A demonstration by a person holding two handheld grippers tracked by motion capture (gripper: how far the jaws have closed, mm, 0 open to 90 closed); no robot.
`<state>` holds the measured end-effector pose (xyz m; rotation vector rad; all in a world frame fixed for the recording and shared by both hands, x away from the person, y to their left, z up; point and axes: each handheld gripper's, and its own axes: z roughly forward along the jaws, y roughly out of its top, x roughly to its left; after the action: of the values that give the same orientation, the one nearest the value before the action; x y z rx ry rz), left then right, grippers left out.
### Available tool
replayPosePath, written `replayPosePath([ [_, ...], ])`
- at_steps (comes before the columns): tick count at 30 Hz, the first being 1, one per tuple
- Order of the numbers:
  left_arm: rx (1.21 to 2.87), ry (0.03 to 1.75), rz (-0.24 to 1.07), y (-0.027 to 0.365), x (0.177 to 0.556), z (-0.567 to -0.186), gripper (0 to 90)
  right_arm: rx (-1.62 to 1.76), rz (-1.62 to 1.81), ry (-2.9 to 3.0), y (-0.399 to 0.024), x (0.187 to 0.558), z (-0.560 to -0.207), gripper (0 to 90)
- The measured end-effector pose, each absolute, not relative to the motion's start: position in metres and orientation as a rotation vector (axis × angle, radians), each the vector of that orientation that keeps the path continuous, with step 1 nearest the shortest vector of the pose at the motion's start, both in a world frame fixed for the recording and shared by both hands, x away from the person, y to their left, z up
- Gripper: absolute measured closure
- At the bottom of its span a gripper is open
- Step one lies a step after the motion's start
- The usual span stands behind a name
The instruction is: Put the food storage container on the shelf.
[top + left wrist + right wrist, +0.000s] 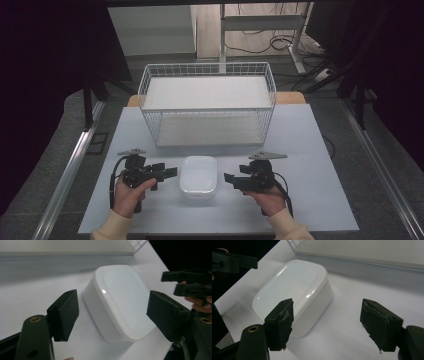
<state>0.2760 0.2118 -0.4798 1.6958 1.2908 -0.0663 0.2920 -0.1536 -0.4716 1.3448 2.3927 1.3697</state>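
both pairs of jaws stand wide apart with nothing pressed between their pads. the left gripper (170, 173) lies level just above the table, held in the person's left hand (129, 196) near the front edge, its jaws pointing right toward the white rounded-rectangular plastic container with a fitted lid (198, 176). in the left gripper view that container (120, 301) sits ahead of the open black pads, closer to the right pad, touching neither. the right gripper (230, 178) mirrors it from the other side, gripped by the right hand (270, 199) and aimed left at the container; in the right gripper view the container (294, 293) lies ahead and left, its near corner behind the left pad, whose foam facing looks torn and frayed. the container rests flat on the pale grey table (310, 165), midway between the two grippers and near the front edge, lid on. behind it, toward the table's far edge, stands a white wire two-shelf rack (207, 102) with pale boards on both levels, well apart from the container. cream sleeves (112, 227) show at the bottom of the high view.
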Motion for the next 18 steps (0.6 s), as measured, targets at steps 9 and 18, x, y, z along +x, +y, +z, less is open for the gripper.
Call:
replayPosePath([
  [9,1.699,1.300,-0.127,0.209,0.285,-0.487,25.2,1.360,1.395,2.415,-0.133,0.294,-0.478,26.4],
  [18,1.672,1.287,-0.233,0.203,0.294,-0.497,26.5,1.423,1.438,2.408,-0.124,0.299,-0.483,26.9],
])
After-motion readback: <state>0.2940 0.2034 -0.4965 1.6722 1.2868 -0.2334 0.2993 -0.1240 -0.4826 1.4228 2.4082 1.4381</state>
